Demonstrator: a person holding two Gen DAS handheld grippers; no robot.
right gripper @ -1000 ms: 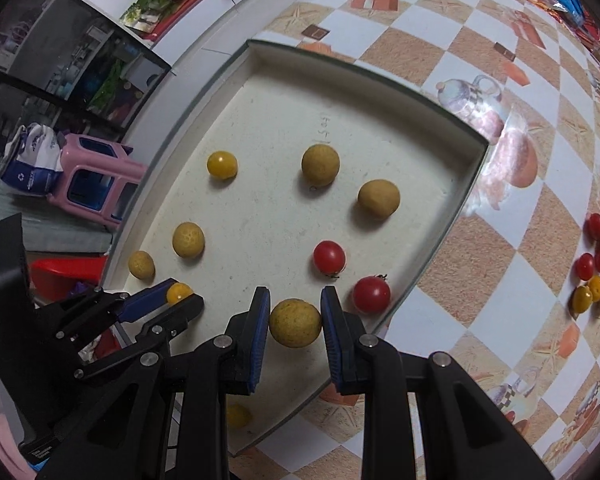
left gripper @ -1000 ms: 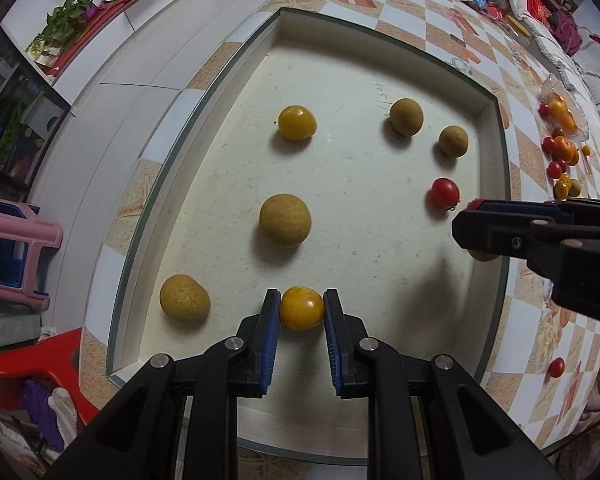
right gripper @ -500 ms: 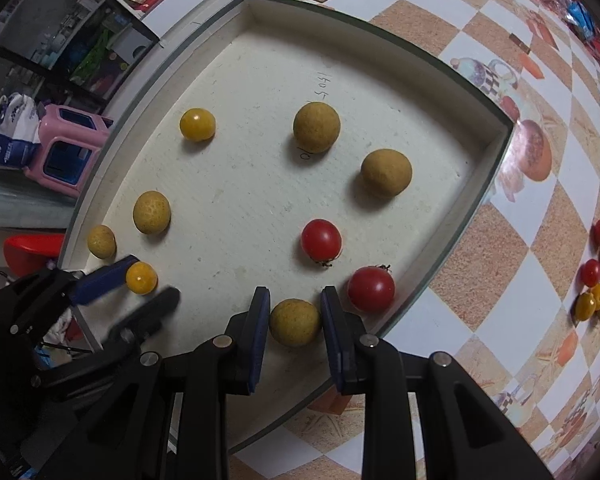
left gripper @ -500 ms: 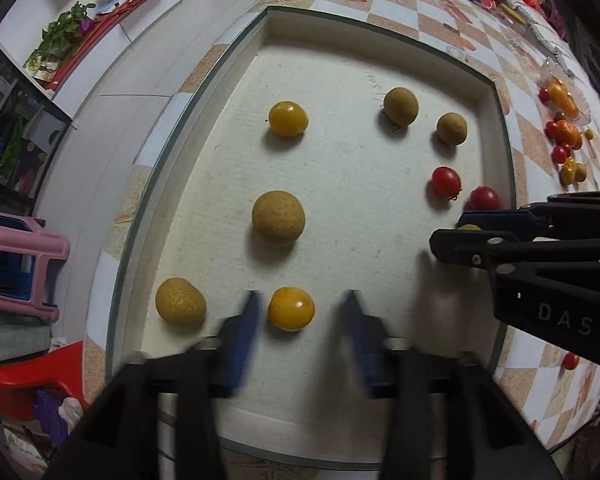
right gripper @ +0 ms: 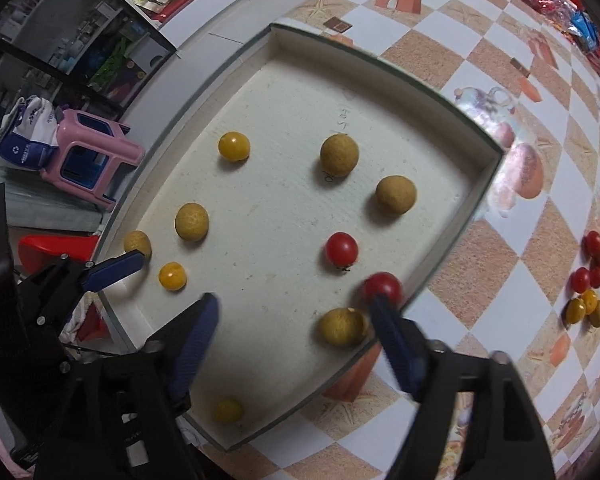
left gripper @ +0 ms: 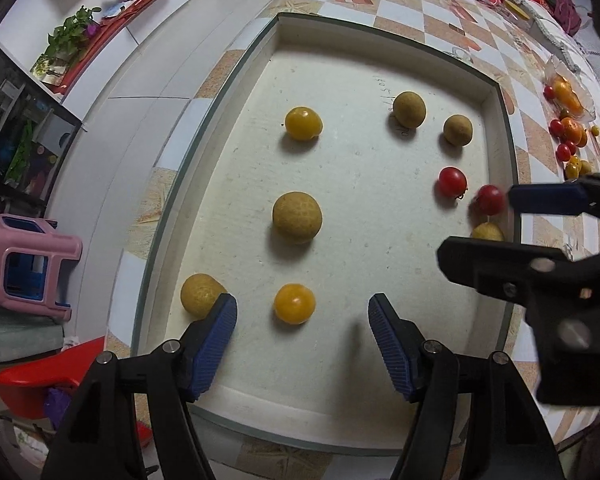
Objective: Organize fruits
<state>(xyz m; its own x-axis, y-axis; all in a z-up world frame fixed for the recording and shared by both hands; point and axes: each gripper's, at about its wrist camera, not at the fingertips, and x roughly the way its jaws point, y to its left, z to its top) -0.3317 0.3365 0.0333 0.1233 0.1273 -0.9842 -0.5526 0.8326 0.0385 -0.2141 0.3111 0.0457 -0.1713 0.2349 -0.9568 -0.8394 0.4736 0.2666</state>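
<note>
Two black grippers with blue-padded fingers hang over a shallow white rectangular tray on a checkered table. The left gripper has just opened; its jaws stand apart either side of a small round yellow tomato lying on the tray floor. The right gripper has also just been opening, and a round tan longan lies free between its jaws, near the tray's wall beside a red cherry tomato.
</note>
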